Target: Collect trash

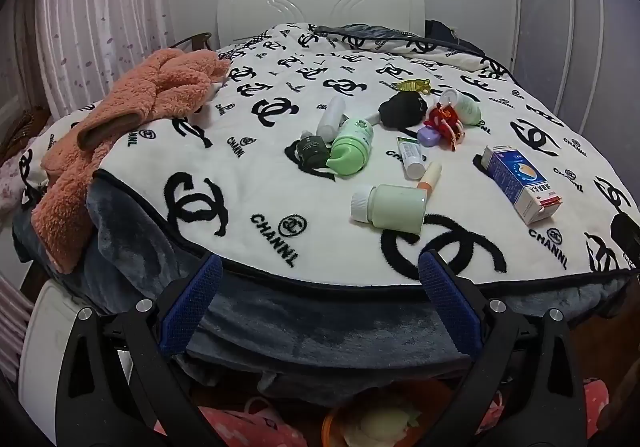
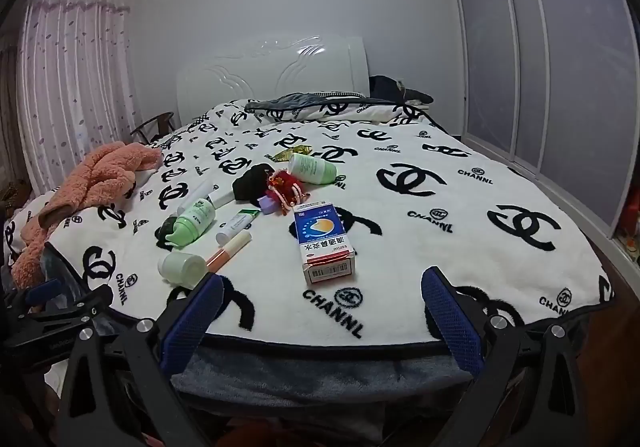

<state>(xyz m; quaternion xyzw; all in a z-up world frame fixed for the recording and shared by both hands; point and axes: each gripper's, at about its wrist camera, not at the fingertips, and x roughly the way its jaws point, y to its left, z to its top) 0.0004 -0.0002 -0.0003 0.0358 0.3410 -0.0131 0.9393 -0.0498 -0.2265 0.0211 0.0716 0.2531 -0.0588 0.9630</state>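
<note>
Trash lies scattered on a bed with a white logo-print blanket (image 1: 248, 175). There is a blue and white medicine box (image 1: 520, 183) (image 2: 324, 243), a pale green jar with a white cap (image 1: 390, 207) (image 2: 182, 267), a green pump bottle (image 1: 352, 145) (image 2: 192, 221), a small tube (image 1: 410, 157) (image 2: 236, 225), an orange stick (image 1: 430, 177) (image 2: 230, 251), a black cloth (image 1: 402, 109) (image 2: 252, 183) and a red ornament (image 1: 444, 121) (image 2: 286, 187). My left gripper (image 1: 318, 283) is open and empty at the bed's foot edge. My right gripper (image 2: 322, 299) is open and empty just short of the medicine box.
A pink fleece garment (image 1: 132, 135) (image 2: 84, 187) hangs over the bed's left corner. A white headboard (image 1: 320, 3) stands at the back, curtains (image 1: 92, 15) on the left, sliding wardrobe doors (image 2: 540, 67) on the right. A white bin (image 1: 44, 359) and bags sit below the bed.
</note>
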